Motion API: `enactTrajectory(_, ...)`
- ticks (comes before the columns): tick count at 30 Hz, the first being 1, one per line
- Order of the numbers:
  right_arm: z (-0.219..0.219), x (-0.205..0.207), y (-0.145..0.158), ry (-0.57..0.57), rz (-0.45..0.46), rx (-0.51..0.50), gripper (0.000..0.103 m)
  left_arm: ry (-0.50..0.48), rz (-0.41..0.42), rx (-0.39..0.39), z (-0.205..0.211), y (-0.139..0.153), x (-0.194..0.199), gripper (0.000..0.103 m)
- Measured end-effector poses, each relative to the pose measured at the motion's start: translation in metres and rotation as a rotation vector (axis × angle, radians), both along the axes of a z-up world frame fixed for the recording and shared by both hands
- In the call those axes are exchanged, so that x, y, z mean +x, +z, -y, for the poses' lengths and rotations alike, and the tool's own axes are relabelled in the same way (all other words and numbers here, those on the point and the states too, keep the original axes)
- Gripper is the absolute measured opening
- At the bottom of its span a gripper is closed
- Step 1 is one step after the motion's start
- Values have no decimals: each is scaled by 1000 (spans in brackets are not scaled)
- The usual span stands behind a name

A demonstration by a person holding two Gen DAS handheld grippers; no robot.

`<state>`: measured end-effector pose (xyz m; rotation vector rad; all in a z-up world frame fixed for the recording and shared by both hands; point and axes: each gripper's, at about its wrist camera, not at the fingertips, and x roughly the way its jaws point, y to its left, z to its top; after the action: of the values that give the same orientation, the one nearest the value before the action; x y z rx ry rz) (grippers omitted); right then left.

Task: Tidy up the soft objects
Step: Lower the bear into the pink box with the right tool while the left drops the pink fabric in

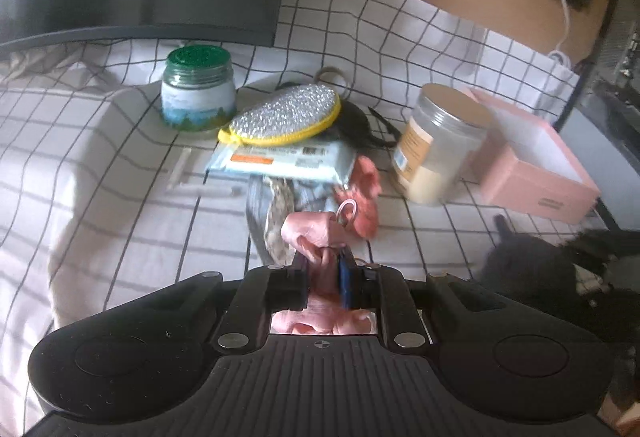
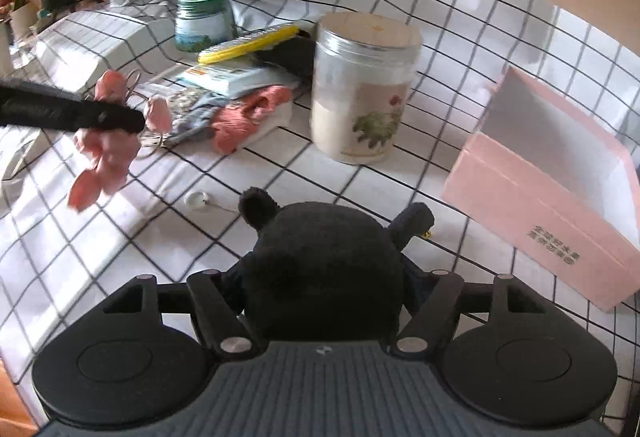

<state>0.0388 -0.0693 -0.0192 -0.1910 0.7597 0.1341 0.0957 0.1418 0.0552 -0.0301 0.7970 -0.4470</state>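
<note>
Left gripper (image 1: 325,263) closed tight on a pink cloth (image 1: 310,233), with folds of it squeezed between the 2 fingers and more of it bunched behind them. Seen from the right side (image 2: 138,121), held up above the cloth-covered table (image 2: 280,173), pink ends hanging down (image 2: 102,157).

Right gripper (image 2: 320,277) around a black plush (image 2: 320,261) with 2 small round ears. Fingertips hidden behind the plush, so cannot tell how tight the hold is.

Pink box (image 2: 532,213) open, just right of the plush, white inside.

Near the middle, a pile of soft things: an orange cloth (image 2: 240,117), a grey cloth (image 2: 196,119), a wipes pack (image 1: 280,161), and a sparkly pad (image 1: 286,113) with a yellow edge on top.

Tall jar (image 2: 362,85) between the pile and the box. Green-lid jar (image 1: 198,89) behind the pile.
</note>
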Motion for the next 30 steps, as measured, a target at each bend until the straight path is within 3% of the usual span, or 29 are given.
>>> enactTrajectory(7,0,-13,20,53,4,18,68,-58,-33,-124,-9,13,-26,17)
enactTrajectory(13,29,-39,46,-9,50,6,68,-176,-84,-184,9,23,-35,17)
enactTrajectory(18,65,-68,71,-124,108,-47,68,-350,-96,-192,49,34,-38,17)
enactTrajectory(22,92,-88,95,-210,170,-58,68,-459,-51,-214,83,49,-31,17)
enactTrajectory(30,128,-82,129,-331,249,16,68,-559,0,-273,159,85,20,17)
